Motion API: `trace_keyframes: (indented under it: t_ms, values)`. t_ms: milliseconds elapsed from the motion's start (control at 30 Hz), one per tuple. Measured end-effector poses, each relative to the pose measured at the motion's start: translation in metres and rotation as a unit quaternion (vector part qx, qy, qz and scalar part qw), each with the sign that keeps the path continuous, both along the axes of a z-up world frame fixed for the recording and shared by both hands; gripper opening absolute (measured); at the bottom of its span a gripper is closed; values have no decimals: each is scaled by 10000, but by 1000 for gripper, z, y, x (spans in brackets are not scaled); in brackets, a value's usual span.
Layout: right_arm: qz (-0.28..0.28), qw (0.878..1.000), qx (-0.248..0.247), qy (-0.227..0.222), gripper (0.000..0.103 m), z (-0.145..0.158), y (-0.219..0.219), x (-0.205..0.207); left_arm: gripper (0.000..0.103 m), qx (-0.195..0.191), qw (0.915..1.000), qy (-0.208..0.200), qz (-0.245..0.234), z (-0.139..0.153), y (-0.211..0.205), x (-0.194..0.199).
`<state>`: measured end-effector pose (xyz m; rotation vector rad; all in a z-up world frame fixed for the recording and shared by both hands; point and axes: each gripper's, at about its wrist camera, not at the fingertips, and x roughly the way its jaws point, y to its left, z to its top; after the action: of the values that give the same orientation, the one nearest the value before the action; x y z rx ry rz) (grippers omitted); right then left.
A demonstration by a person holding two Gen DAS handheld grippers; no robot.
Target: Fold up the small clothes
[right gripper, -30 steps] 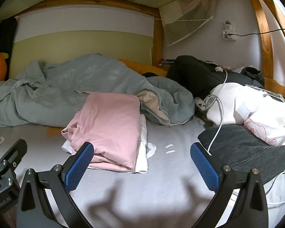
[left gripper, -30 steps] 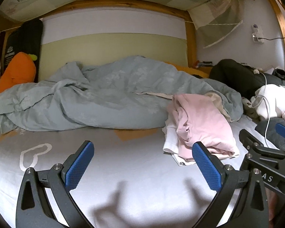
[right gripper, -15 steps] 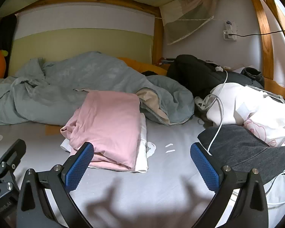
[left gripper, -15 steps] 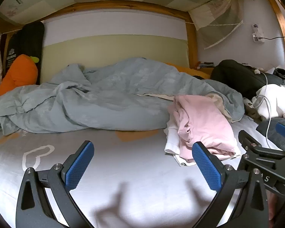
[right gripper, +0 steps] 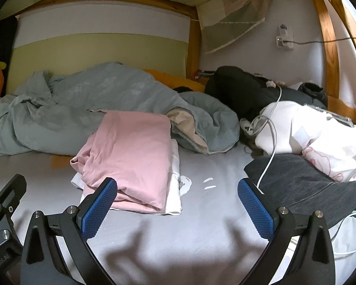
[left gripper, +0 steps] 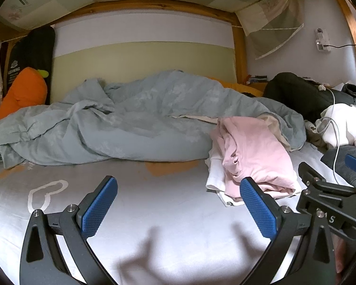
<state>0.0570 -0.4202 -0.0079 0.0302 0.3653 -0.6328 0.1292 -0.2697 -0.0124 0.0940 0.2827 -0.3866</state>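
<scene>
A folded pink garment [right gripper: 133,156] lies on a folded white garment [right gripper: 174,190] on the grey bed sheet [right gripper: 201,225]; both also show in the left wrist view, the pink one [left gripper: 256,156] right of centre. A dark grey garment [right gripper: 303,182] and a white heap of clothes [right gripper: 320,137] lie at the right. My left gripper [left gripper: 178,206] is open and empty above the bare sheet, left of the pile. My right gripper [right gripper: 176,206] is open and empty, just in front of the pile.
A rumpled grey-blue duvet [left gripper: 121,123] fills the back of the bed. An orange carrot cushion [left gripper: 23,92] stands at the far left. A black bag [right gripper: 244,92] and white cables [right gripper: 270,142] lie at the right by the wooden bed frame [right gripper: 330,47].
Both cameras have tilted or risen slightly, so the scene has slid a little downward in view. Both grippers stay open and empty. The clothes have not moved.
</scene>
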Motion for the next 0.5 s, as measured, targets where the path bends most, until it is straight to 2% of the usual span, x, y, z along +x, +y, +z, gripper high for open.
trace_keyframes:
  t_ms: [500]
  values:
    - [-26, 9999, 122, -23, 102, -1, -8, 1, 103, -18, 10000, 2, 32, 0, 3, 3]
